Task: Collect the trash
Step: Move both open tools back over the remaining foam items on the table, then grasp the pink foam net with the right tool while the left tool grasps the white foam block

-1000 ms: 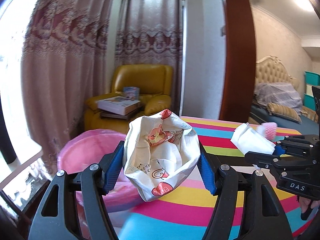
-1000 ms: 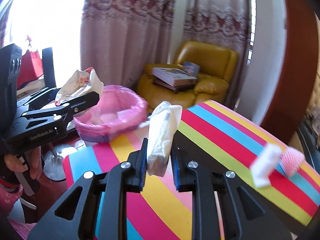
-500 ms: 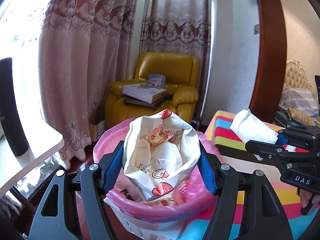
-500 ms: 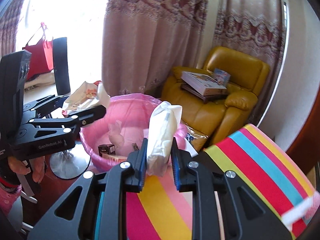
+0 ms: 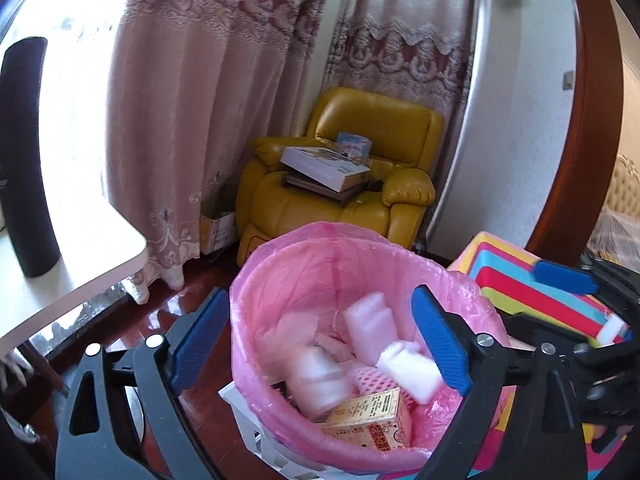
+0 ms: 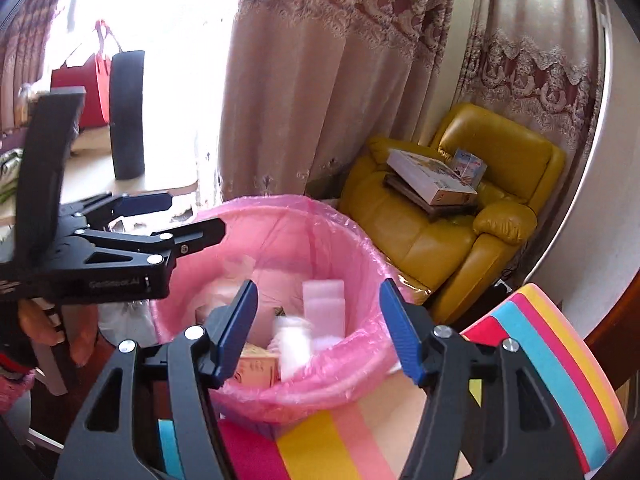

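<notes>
A bin with a pink liner (image 5: 280,264) (image 6: 360,248) stands just below both grippers. My left gripper (image 5: 320,294) hangs over its mouth; its jaws are opening and nothing is between the blue pads. My right gripper (image 6: 318,286) is over the bin too, jaws opening and empty. A blurred white wad (image 6: 294,344) is dropping inside the bin under it. Another blurred white piece (image 5: 316,376) lies among white foam blocks (image 5: 370,332) and a small printed carton (image 5: 372,416). The left gripper (image 6: 188,216) also shows from the side in the right wrist view.
The rainbow-striped table (image 5: 532,280) (image 6: 560,364) touches the bin's right side. A yellow armchair (image 5: 360,200) with boxes on it stands behind, before long curtains (image 5: 200,100). A white table (image 5: 80,264) bearing a black cylinder (image 5: 24,152) is at the left. A hand (image 6: 40,328) holds the left gripper.
Both grippers moved left from over the striped table to over the bin. Both opened: the printed paper bag left the left gripper and the white tissue pack left the right one.
</notes>
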Tool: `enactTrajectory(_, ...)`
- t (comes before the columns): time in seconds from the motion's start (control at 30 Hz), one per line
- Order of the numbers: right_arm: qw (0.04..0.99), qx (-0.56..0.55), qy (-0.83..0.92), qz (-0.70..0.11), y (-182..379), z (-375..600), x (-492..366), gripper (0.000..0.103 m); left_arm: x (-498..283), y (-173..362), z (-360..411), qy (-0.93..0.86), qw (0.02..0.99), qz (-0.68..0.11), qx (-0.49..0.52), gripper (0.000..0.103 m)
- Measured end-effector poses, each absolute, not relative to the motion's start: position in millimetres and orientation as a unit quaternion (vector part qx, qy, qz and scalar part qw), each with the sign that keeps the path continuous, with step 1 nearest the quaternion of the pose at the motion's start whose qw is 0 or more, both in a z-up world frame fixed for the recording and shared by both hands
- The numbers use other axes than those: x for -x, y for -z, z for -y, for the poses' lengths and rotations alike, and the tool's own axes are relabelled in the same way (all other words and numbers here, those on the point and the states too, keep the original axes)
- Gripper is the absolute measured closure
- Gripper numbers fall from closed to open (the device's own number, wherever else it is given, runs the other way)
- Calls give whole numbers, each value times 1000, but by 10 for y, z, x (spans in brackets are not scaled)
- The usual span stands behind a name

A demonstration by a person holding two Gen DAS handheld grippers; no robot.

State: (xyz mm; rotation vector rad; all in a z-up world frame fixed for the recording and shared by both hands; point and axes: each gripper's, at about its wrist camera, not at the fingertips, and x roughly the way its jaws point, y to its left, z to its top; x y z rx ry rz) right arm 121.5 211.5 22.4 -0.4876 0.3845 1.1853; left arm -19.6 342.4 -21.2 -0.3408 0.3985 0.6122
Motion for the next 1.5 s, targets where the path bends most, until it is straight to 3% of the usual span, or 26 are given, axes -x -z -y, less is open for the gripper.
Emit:
enactTrajectory(0.37,822,204,-502,-175,-231,-690,-1197,32,-5,35,-2746,-245,940,-194,134,14)
enactTrajectory(0.93,925,64,-254,-275,361,2010,-2079,28,-1615,233,-637,-38,954,-291,65,14)
enactTrajectory(1.5,917,-5,-188,-352,462,2306,-3421,23,-2363,557,414,-9,937,-349,-25,14)
